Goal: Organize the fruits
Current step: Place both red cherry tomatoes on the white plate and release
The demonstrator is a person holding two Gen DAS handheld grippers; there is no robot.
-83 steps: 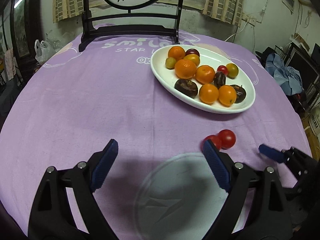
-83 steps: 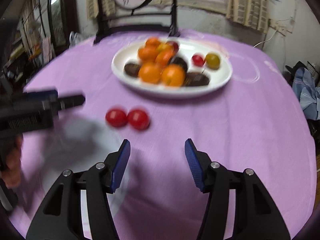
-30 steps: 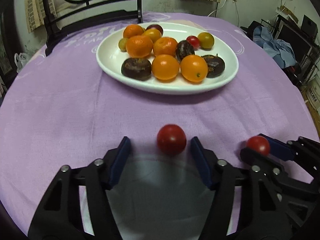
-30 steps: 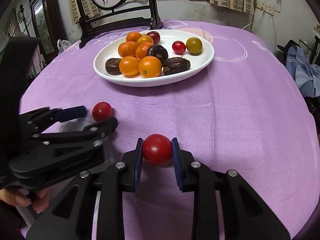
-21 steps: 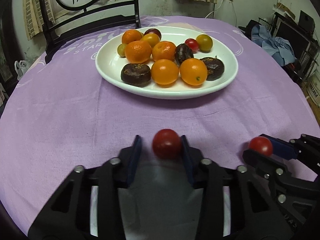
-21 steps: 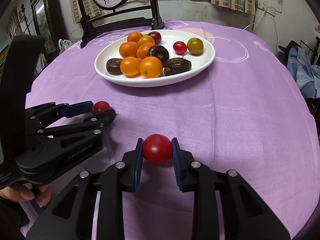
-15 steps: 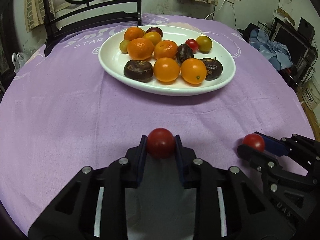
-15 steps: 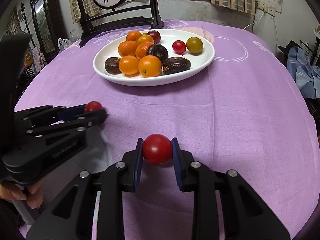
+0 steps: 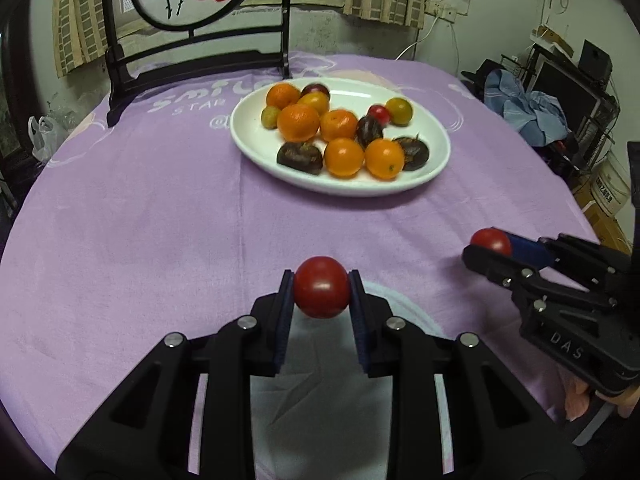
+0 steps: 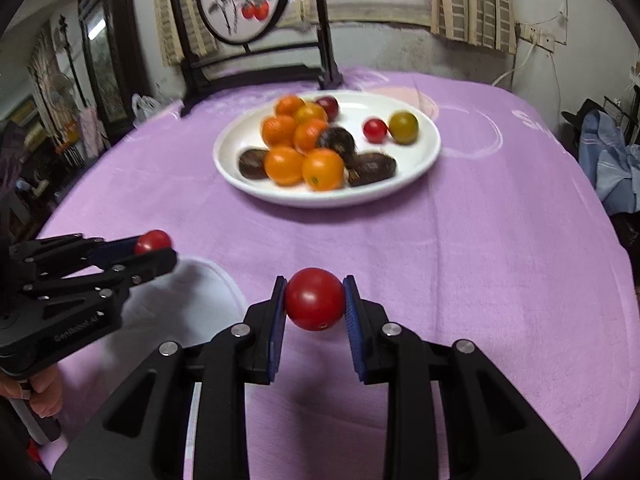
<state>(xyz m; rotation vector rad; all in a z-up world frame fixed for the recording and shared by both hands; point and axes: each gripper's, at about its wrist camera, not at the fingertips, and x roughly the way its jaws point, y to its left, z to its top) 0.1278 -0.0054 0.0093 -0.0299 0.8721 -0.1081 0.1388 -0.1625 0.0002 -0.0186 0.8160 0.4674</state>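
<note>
- Left tomato (image 9: 321, 292): gripped between the blue pads of the left tool (image 9: 321, 294), clear of the cloth, above the near rim of a clear glass plate (image 9: 416, 316) lying close to the operator.
- Right tomato (image 10: 315, 298): clamped in the same way by the right tool (image 10: 314, 300), held off the tabletop (image 10: 500, 264) just right of the glass plate (image 10: 208, 280).
- Both tomatoes sit centred on the pads; contact is at the widest part of each fruit, with no visible squashing.
- White dish (image 9: 434, 178): well apart, toward the far side of the tabletop, loaded with oranges, dark fruits, one small red tomato (image 9: 378, 112) and a greenish one.
- Step in hand, as judged: carry each red tomato to its sorting place. Which plate is the target cannot be told from the views.
- Procedure: keep clamp force steady; the skin is smooth and round, so a slack grip is likely to let it roll out, and an excess is likely to bruise it.
- Move one tool at a time where paths cross; the two tools are near each other.
- Lower until the fruit touches the surface, then release slowly. On the shallow glass plate, place it away from the rim to limit rolling.
</note>
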